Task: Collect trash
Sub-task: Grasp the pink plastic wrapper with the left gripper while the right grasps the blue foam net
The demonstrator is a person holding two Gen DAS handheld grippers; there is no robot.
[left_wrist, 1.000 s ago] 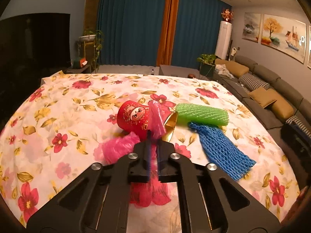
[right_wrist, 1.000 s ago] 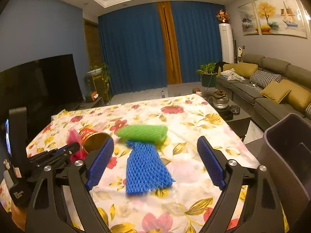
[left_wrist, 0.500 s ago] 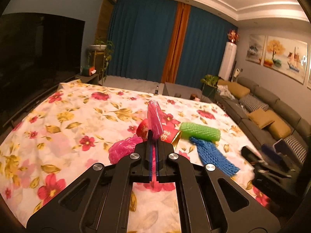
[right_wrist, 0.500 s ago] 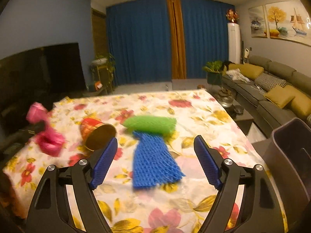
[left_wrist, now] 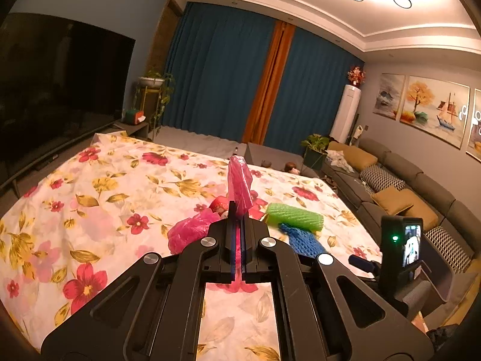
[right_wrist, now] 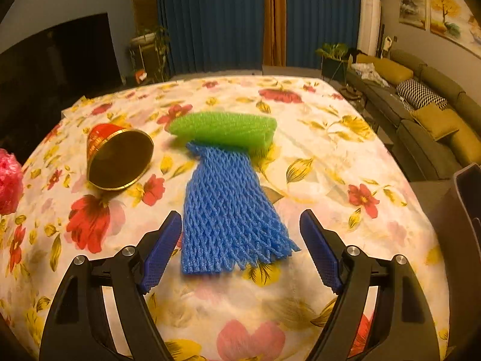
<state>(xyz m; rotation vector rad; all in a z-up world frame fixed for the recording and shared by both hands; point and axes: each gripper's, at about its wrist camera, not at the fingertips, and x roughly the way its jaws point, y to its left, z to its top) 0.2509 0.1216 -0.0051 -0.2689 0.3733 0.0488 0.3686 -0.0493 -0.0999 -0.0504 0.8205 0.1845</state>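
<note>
My left gripper (left_wrist: 239, 210) is shut on a pink plastic bag (left_wrist: 239, 183) and holds it above the floral table; the bag's bulk (left_wrist: 192, 233) hangs at the left. My right gripper (right_wrist: 240, 225) is open, its blue pads either side of the near end of a blue foam net (right_wrist: 228, 207), just above it. A green foam net (right_wrist: 225, 128) lies behind the blue one. A red paper cup (right_wrist: 118, 156) lies on its side to the left. The nets also show in the left wrist view: green (left_wrist: 294, 216), blue (left_wrist: 303, 242).
A floral cloth covers the table (right_wrist: 330, 156). A dark grey bin (right_wrist: 469, 210) stands past the table's right edge. A sofa (left_wrist: 405, 186) runs along the right wall, a TV (left_wrist: 54, 84) on the left. The right gripper's camera unit (left_wrist: 402, 249) shows in the left wrist view.
My left gripper has lifted the pink bag up off the table. My right gripper has moved forward and down over the blue net.
</note>
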